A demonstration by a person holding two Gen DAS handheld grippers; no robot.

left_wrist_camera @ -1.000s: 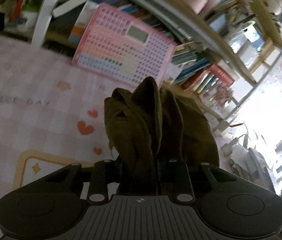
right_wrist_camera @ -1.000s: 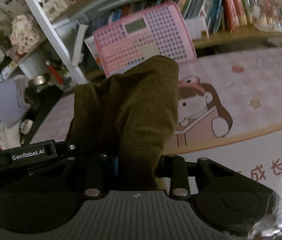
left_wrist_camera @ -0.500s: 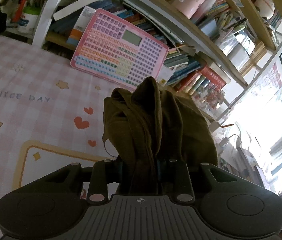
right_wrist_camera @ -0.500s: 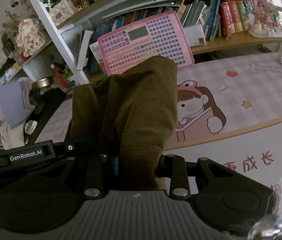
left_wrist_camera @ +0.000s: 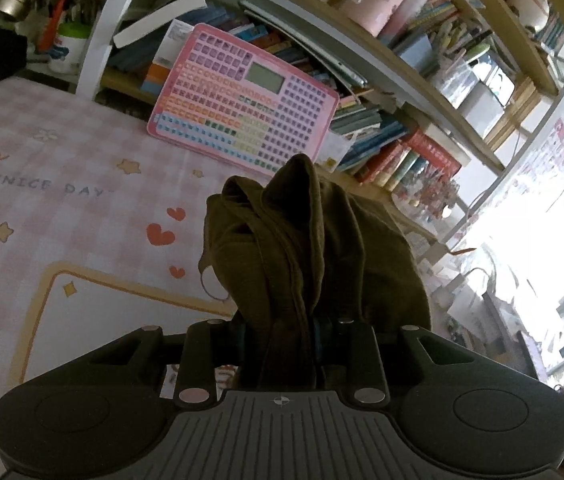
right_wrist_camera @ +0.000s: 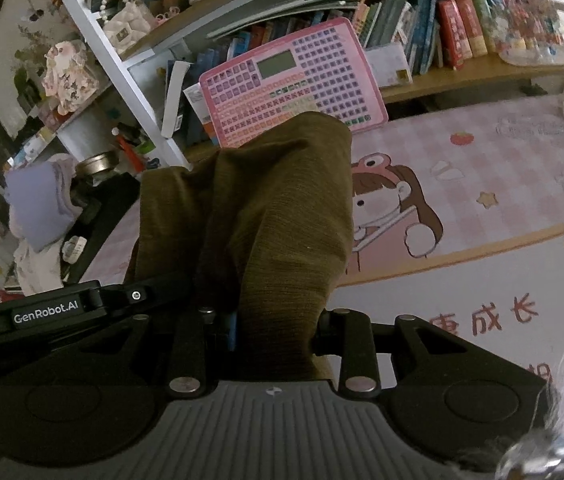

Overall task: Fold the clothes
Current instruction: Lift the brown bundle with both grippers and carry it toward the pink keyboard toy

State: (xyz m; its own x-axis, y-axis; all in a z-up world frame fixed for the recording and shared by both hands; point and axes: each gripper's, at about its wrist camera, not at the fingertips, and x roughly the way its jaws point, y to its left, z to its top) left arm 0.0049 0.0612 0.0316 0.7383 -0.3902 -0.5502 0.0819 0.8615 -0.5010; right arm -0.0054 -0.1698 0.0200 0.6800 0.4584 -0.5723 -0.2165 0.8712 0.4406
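Note:
An olive-brown garment (left_wrist_camera: 306, 248) bunches up over my left gripper (left_wrist_camera: 279, 336), which is shut on a thick fold of it; the cloth hides the fingertips. In the right wrist view the same ribbed olive garment (right_wrist_camera: 273, 216) drapes over my right gripper (right_wrist_camera: 273, 328), also shut on it, fingertips covered. Both hold the cloth above a pink checked mat (left_wrist_camera: 61, 200) printed with hearts and stars. The other gripper's black body (right_wrist_camera: 53, 312) shows at the left edge of the right wrist view.
A pink keyboard toy (left_wrist_camera: 241, 116) (right_wrist_camera: 294, 84) leans against a crowded bookshelf (left_wrist_camera: 402, 148) behind the mat. A white shelf post (right_wrist_camera: 121, 76) stands at left, with a lilac cloth (right_wrist_camera: 37, 204) and clutter beyond. The mat's cartoon girl (right_wrist_camera: 386, 212) lies right of the garment.
Both grippers have drawn back from the bookshelf with the garment still gripped; the pink keyboard toy sits farther off and more of the mat shows.

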